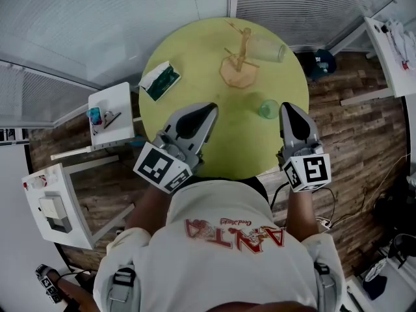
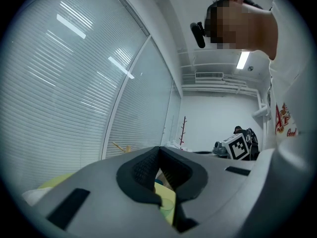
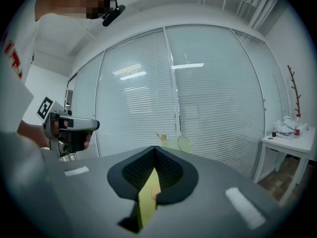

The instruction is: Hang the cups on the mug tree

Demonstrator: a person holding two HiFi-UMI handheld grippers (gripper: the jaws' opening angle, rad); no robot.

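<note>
L gripper (image 1: 210,108) & R gripper (image 1: 286,106) both closed, empty, near green cup (image 1: 268,109) on table (image 1: 195,51).

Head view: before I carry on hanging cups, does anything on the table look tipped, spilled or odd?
Nothing stands out. The clear cup lies sideways, but seemingly hung on the mug tree; the green cup stands upright on the table, apart from it. No spill shows.

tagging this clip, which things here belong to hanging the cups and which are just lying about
Job: wooden mug tree; clear cup on its branch; small green translucent cup.
Lying about: flat green-and-white packet; white side table.
</note>
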